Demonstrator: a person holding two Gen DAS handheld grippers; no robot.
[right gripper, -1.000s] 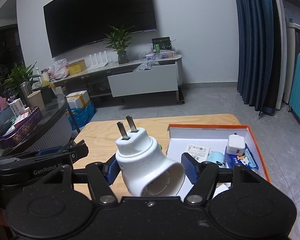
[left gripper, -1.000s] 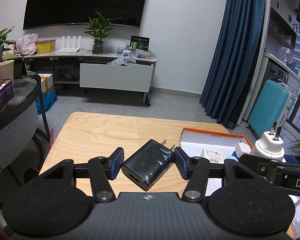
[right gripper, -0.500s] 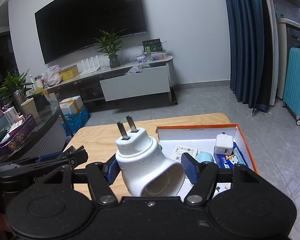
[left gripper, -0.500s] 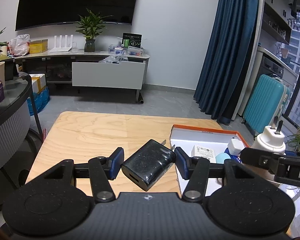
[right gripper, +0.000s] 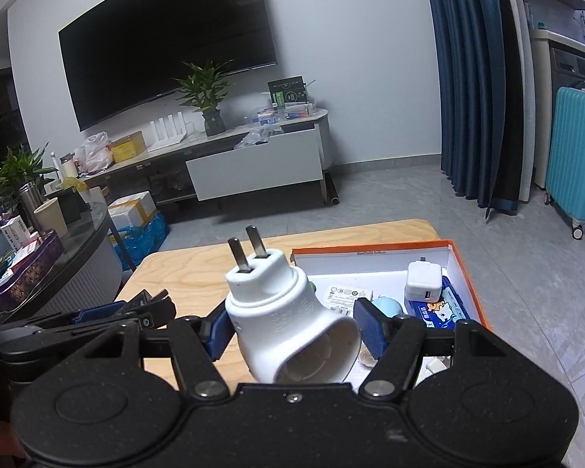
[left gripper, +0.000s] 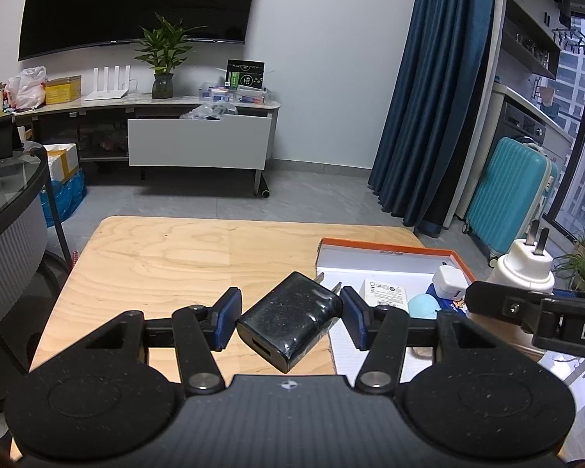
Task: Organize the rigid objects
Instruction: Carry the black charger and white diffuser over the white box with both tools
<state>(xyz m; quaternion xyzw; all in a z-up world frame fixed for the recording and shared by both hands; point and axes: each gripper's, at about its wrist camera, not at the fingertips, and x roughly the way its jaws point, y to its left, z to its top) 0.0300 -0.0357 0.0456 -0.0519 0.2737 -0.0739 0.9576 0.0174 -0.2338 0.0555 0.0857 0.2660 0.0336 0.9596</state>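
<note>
My left gripper is shut on a black USB charger, held above the wooden table, prongs pointing away. My right gripper is shut on a white plug adapter, prongs up, held above the table just left of the orange-rimmed white box. The box holds a small white charger, a white labelled pack, a pale blue round thing and a blue packet. The white adapter also shows in the left wrist view.
A round glass side table with boxes and a cup stands to the left. A TV stand runs along the far wall. A teal suitcase and blue curtains are to the right. The table's far edge drops to grey floor.
Both grippers have shifted a little to the right, toward the box, each still holding its charger. The box now sits nearer the middle of both views.
</note>
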